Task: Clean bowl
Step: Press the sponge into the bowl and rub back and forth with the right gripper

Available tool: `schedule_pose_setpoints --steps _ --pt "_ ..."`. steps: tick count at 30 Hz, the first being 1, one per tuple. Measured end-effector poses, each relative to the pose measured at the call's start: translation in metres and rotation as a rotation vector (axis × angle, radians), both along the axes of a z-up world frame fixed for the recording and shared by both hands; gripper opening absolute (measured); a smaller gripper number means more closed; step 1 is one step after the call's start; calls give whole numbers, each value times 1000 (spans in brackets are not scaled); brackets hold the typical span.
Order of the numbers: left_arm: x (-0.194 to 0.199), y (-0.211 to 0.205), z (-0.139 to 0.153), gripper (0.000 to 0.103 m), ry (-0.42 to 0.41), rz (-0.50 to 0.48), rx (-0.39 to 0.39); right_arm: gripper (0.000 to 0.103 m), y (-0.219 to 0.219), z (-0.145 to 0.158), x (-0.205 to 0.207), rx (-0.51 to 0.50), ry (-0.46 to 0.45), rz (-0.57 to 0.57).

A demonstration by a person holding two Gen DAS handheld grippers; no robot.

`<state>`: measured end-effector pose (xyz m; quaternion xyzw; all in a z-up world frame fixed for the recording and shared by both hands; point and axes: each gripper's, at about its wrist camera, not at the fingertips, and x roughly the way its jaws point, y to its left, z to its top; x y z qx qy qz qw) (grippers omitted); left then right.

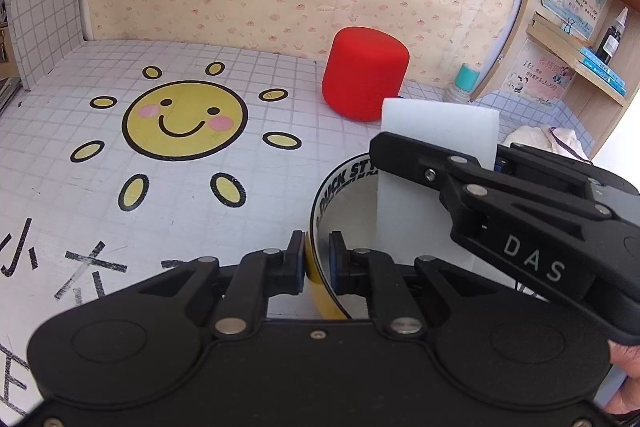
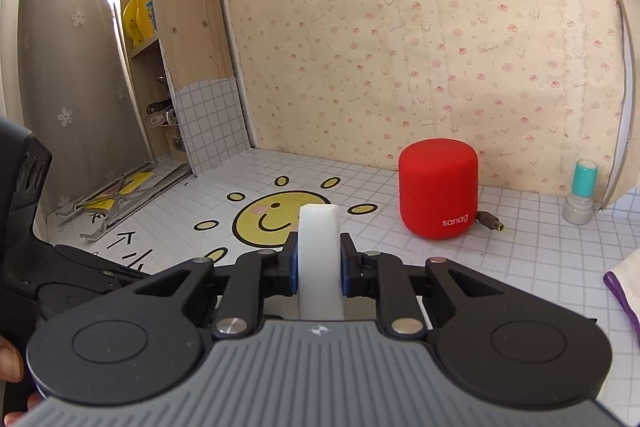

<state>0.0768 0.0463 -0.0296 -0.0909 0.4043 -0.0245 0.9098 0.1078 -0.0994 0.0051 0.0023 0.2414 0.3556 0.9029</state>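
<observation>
The bowl (image 1: 348, 203) has a yellow outside, a white inside and a black band with white lettering round its rim. My left gripper (image 1: 318, 265) is shut on its near rim, one pad outside the wall and one inside. A white sponge block (image 1: 436, 163) stands upright over the bowl's right side, pinched by my right gripper (image 1: 436, 167), which reaches in from the right. In the right wrist view the same sponge (image 2: 319, 251) sticks up between the two pads of my right gripper (image 2: 319, 269). The bowl itself is hidden in that view.
A red cylindrical speaker (image 1: 364, 73) stands at the back near the papered wall, with a small teal-capped bottle (image 1: 464, 83) to its right. A wooden shelf (image 1: 576, 39) rises at the right, a cloth (image 1: 540, 139) beside it. A sun sticker (image 1: 184, 119) marks the tiled tabletop.
</observation>
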Motion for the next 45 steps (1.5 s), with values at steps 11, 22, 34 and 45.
schedule_pose_setpoints --steps 11,22,34,45 --pt "-2 -1 1 13 1 5 6 25 -15 -2 -20 -87 -26 -5" --pt "-1 0 -1 14 -3 7 7 28 -22 0 -23 -88 -5 3" --pt "14 10 -2 15 1 8 11 23 3 8 -4 -74 -4 7" --pt "30 33 -3 16 -1 25 50 23 21 0 15 -73 5 -12"
